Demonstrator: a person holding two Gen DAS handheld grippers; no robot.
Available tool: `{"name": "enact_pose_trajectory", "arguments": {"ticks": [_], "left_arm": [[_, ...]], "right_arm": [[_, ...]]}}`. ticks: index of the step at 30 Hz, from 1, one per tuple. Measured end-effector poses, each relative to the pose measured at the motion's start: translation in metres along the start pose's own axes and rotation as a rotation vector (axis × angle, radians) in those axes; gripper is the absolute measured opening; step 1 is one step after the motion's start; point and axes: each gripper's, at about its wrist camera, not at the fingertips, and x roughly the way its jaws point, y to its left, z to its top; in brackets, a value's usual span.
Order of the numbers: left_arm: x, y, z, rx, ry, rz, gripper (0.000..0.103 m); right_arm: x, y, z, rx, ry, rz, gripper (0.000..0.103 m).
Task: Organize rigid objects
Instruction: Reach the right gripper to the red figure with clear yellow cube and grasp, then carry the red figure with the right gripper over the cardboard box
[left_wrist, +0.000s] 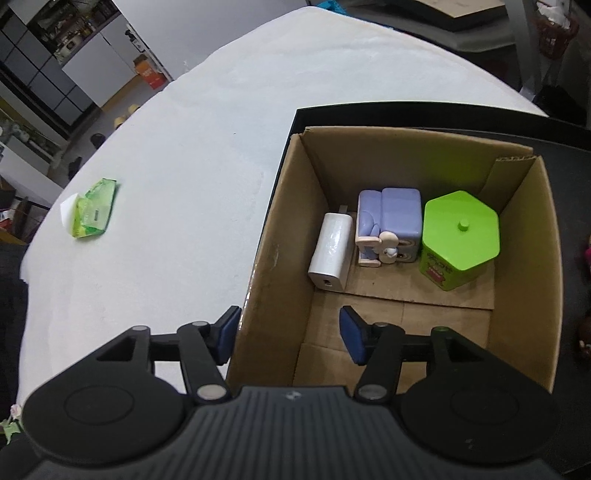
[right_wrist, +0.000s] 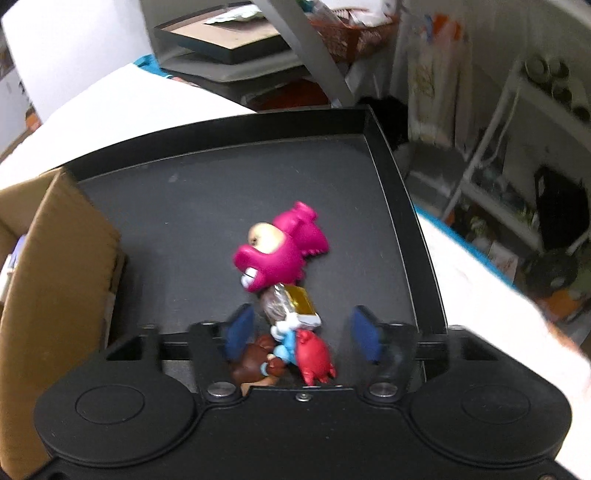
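Picking the next toy for the cardboard box (left_wrist: 369, 177)

My right gripper (right_wrist: 302, 334) hangs spread over the toy pile (right_wrist: 284, 332) beside the box; next, close on one. My left gripper (left_wrist: 290, 334), also spread, straddles the box wall.

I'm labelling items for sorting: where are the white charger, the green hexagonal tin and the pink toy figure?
white charger (left_wrist: 330, 251): left wrist view, on its long top face.
green hexagonal tin (left_wrist: 460, 227): left wrist view, on its lid.
pink toy figure (right_wrist: 277, 254): right wrist view, on its body.
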Motion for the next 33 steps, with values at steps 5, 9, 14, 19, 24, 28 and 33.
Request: {"name": "enact_pose_trajectory", "arguments": {"ticks": [5,9,14,19,24,28,33], "left_arm": [[0.0,-0.002,0.001,-0.02,0.007,0.019,0.057],[-0.001,-0.004,-0.001,-0.022,0.003,0.023,0.057],[-0.004,-0.002,-0.003,-0.021,0.002,-0.002,0.058],[-0.008,0.003,-0.006,-0.018,-0.01,-0.031,0.058],[-0.013,0.012,-0.009,-0.053,-0.02,-0.069,0.058],[-0.017,0.016,-0.011,-0.054,-0.036,-0.092,0.058],[-0.019,0.028,-0.017,-0.066,-0.033,-0.116,0.058]], "right_arm": [[-0.008,0.001,-0.003,-0.017,-0.02,0.044,0.029],[-0.018,-0.003,-0.002,-0.015,-0.068,0.046,0.029],[-0.028,-0.004,0.001,-0.013,-0.101,0.044,0.029],[-0.033,-0.003,0.005,-0.012,-0.116,0.038,0.029],[-0.042,0.0,0.008,-0.013,-0.14,0.026,0.029],[-0.051,0.007,0.009,-0.029,-0.167,0.021,0.029],[-0.059,0.013,0.014,-0.047,-0.186,0.024,0.029]]}}
